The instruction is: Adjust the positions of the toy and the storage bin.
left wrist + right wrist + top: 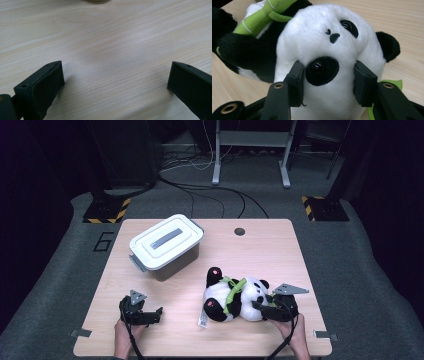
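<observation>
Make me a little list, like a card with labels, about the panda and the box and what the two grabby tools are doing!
toy: panda lying on the table, hugging a green bamboo
right hand-held gripper: jaws pressed into the panda's head, one each side of an eye
left hand-held gripper: open, nothing between the jaws, just bare wood below
box: at the back left, white lid on, apart from the panda
tag: white, on the table by the panda's foot
</observation>
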A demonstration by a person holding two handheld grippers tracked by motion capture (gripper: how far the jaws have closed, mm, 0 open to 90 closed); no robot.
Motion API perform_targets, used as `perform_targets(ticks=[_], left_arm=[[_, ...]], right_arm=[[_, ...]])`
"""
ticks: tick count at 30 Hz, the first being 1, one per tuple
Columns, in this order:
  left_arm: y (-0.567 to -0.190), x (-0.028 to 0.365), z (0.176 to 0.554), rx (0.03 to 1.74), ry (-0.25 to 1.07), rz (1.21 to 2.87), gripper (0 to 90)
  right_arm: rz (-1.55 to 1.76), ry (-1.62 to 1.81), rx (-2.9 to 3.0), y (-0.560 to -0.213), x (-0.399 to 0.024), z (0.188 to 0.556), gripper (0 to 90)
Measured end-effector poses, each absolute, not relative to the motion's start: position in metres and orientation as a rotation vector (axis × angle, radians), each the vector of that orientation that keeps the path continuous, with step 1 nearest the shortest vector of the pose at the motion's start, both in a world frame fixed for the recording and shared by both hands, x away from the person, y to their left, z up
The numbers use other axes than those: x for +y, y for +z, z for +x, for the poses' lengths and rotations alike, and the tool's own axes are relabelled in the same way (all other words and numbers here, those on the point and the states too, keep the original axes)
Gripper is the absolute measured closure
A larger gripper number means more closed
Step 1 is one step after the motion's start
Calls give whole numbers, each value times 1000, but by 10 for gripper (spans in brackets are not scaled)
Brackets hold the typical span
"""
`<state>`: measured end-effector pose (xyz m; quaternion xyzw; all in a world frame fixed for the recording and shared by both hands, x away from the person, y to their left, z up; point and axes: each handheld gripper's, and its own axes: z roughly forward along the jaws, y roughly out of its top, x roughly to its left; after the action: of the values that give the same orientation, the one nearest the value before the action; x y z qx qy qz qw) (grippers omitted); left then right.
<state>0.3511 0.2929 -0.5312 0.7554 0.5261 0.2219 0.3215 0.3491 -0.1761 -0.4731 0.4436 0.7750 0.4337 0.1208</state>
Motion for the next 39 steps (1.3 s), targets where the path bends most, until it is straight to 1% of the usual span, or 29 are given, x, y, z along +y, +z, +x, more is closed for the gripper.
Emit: perform_targets(ticks=[11, 39], left_arm=[[-531, 293, 351, 1381, 583, 1984, 1], [-531, 293, 351, 1393, 588, 1980, 1]], right_arm=[[1275, 1281, 2283, -473, -159, 352, 493], [1174, 1308, 2353, -474, -90, 362, 459]])
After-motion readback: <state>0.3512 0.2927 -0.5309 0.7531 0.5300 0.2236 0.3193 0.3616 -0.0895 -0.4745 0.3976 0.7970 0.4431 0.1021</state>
